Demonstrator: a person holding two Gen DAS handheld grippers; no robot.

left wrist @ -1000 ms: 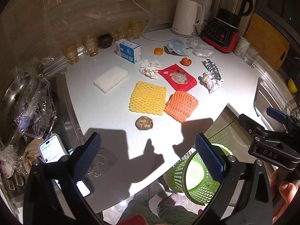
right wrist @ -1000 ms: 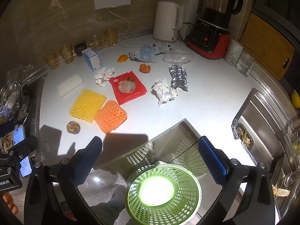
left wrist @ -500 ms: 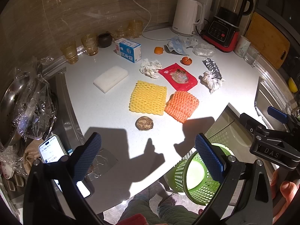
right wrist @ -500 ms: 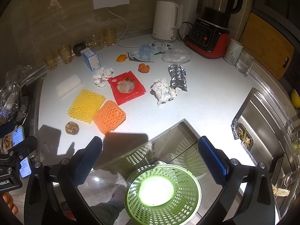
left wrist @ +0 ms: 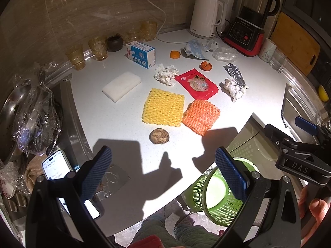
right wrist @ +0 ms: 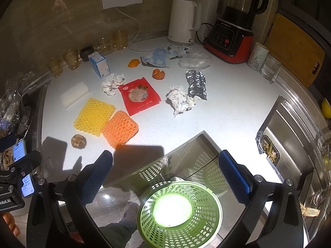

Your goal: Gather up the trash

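- Left wrist view: left gripper fingers spread wide, empty, above the white desk
- Right gripper likewise agape over the green perforated plastic basket
- Descend squarely astride the nearby brown round husk, pinching gently

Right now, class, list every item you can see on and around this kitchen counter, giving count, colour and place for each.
Foam fruit nets: 2, yellow and orange, side by side, counter centre.
Snack wrapper: 1, red, behind the nets.
Crumpled tissues: 2, white, either side of the wrapper.
Foil pack: 1, silver, right of wrapper.
Peel pieces: 2, orange, near the back.
Milk carton: 1, blue and white, back left.
Foam block: 1, white, left.
Round lump: 1, brown, counter front.
Kettle: 1, white, back.
Blender: 1, black and red, back right.
Basket: 1, green, on the floor below the counter edge.
Left gripper: open.
Right gripper: open.
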